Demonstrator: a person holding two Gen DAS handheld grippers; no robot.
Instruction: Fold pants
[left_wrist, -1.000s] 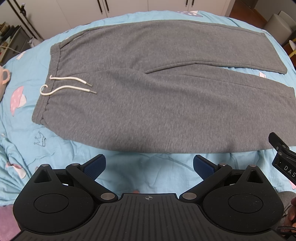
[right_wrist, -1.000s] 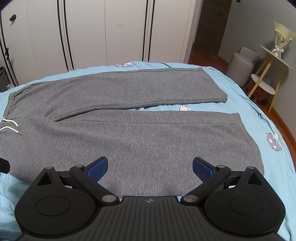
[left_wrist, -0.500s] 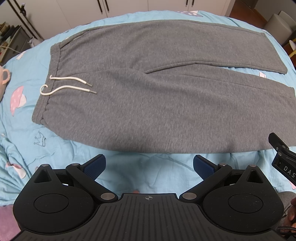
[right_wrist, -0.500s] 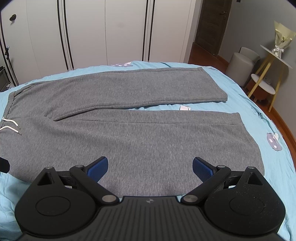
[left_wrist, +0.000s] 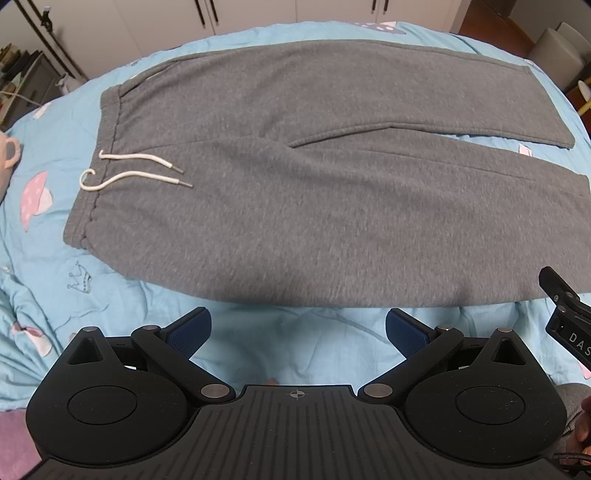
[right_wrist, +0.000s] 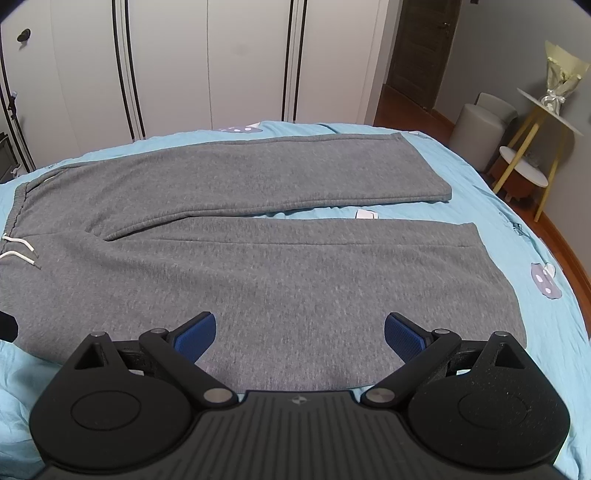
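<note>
Two hand-held grippers hang at the near side of the bed (left_wrist: 110, 295), both with jaws spread wide and nothing between them. The grey pants (left_wrist: 295, 177) lie flat and unfolded across the middle of both views, waistband and white drawstring (left_wrist: 133, 171) at the left, legs forked toward the right.

The left hand-held gripper (left_wrist: 297, 326) sits over bare blue cover just short of the near leg's edge; the right hand-held gripper (right_wrist: 300, 332) is already above that leg's cloth.

A first fold, I judge, would lay the near leg (right_wrist: 295, 280) over the far leg (right_wrist: 280, 173). Pinch only the near edge, one grip toward the waist, one toward the cuff, and lift both evenly so the crease stays straight.

Blue cover borders the pants all round, though the cuffs lie near the bed's right edge.
</note>
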